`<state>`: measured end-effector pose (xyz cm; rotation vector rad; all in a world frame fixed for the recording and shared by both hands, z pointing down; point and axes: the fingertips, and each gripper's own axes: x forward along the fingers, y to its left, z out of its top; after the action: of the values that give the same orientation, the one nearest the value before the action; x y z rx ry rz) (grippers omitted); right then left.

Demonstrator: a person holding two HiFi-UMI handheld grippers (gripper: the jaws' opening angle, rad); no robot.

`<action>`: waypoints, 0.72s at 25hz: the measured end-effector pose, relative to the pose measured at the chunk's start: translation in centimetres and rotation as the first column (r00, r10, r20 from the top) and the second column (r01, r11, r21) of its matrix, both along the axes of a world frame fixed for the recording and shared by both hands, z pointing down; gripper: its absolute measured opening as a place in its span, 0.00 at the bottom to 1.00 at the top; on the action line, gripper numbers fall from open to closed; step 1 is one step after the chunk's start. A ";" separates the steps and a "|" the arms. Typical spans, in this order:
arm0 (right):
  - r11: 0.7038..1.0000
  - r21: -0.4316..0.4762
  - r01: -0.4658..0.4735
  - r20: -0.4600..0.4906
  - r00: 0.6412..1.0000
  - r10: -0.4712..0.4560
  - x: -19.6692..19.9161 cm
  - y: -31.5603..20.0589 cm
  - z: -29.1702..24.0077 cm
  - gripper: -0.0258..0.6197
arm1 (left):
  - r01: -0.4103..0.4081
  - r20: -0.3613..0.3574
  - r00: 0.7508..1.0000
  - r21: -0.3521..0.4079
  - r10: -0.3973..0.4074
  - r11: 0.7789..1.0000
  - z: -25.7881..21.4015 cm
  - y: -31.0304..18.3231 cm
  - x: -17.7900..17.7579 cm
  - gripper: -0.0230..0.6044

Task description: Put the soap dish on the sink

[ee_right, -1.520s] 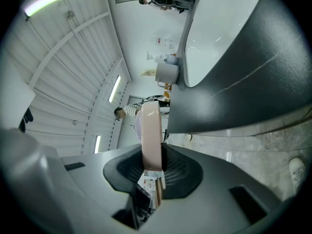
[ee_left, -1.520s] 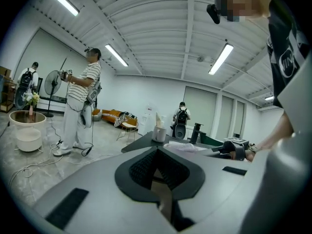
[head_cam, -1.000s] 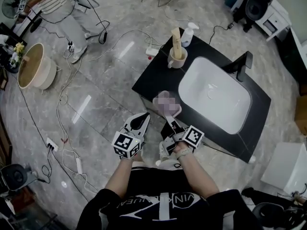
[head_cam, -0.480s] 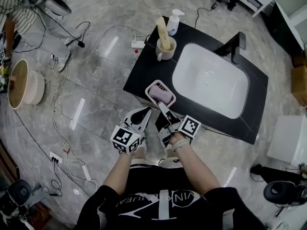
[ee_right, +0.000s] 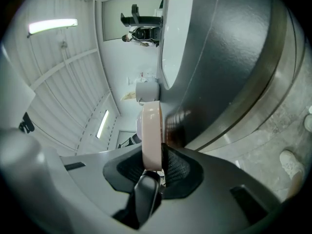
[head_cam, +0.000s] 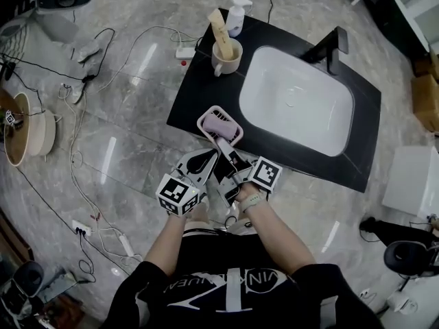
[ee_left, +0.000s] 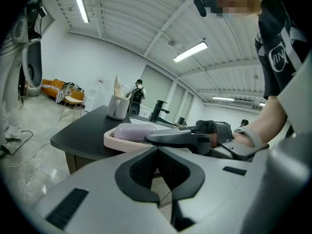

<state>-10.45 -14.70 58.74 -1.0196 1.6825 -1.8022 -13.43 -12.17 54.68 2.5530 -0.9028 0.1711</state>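
Observation:
The pink soap dish [head_cam: 219, 125] carries a lilac bar of soap [head_cam: 218, 124]. It is at the near left edge of the black sink counter [head_cam: 195, 88]; whether it touches the top I cannot tell. My right gripper [head_cam: 224, 144] is shut on the dish's near rim. In the right gripper view the pink rim [ee_right: 150, 130] stands edge-on between the pads of my right gripper [ee_right: 153, 165]. My left gripper [head_cam: 204, 158] is just left of it, shut and empty. In the left gripper view the dish [ee_left: 127, 136] lies beyond my left gripper [ee_left: 157, 152].
The white basin [head_cam: 298, 101] fills the counter's middle, with a black tap [head_cam: 329, 46] behind it. A mug holding a wooden tool [head_cam: 225, 55] and a pump bottle [head_cam: 236, 14] stand at the far left corner. Cables and a power strip [head_cam: 182, 52] lie on the floor.
The head camera has swung, so the counter sits higher and more central. The right gripper still holds the dish at the counter's edge. The left gripper has drawn in close beside it.

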 end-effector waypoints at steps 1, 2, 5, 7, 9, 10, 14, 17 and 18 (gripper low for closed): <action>1.000 -0.005 -0.007 0.007 1.000 0.007 -0.1 0.0 0.0 0.17 | -0.006 0.002 1.000 -0.002 0.006 1.000 0.1 0.0 0.1 0.06; 1.000 -0.008 -0.014 0.015 1.000 0.014 -0.1 0.1 0.0 0.17 | -0.010 0.003 1.000 -0.005 0.010 1.000 0.3 0.1 0.2 0.06; 0.999 -0.022 -0.039 0.037 0.999 0.040 -0.2 0.1 0.1 0.17 | -0.021 -0.002 1.000 -0.013 0.021 1.000 0.5 0.0 0.4 0.06; 0.998 -0.036 -0.053 0.045 0.997 0.055 -0.2 0.2 0.1 0.17 | -0.031 0.001 1.000 -0.015 0.031 0.999 0.7 0.1 0.5 0.06; 0.997 -0.055 -0.052 0.049 0.997 0.055 -0.4 0.3 0.3 0.17 | -0.036 0.010 0.999 -0.017 0.036 0.999 0.9 0.3 0.3 0.06; 0.997 -0.064 -0.047 0.054 0.997 0.050 -0.5 0.4 0.3 0.18 | -0.033 0.010 0.999 -0.019 0.033 0.999 1.0 0.4 0.2 0.06; 0.998 -0.067 -0.014 0.078 0.997 0.019 -1.0 0.2 -0.1 0.26 | -0.018 -0.005 1.000 -0.027 0.018 0.999 1.2 0.4 -0.1 0.06; 0.998 -0.064 0.013 0.086 0.996 -0.007 -1.3 0.1 -0.6 0.34 | -0.027 -0.010 1.000 -0.030 0.027 0.999 1.2 0.4 -0.1 0.06; 0.998 -0.061 0.024 0.088 0.996 -0.018 -1.4 0.1 -0.8 0.36 | -0.039 -0.010 0.999 -0.029 0.038 0.999 1.1 0.5 0.0 0.06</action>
<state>-11.87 -14.62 57.92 -0.9380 1.6001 -1.8948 -13.43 -11.63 55.81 2.5434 -0.8422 0.1823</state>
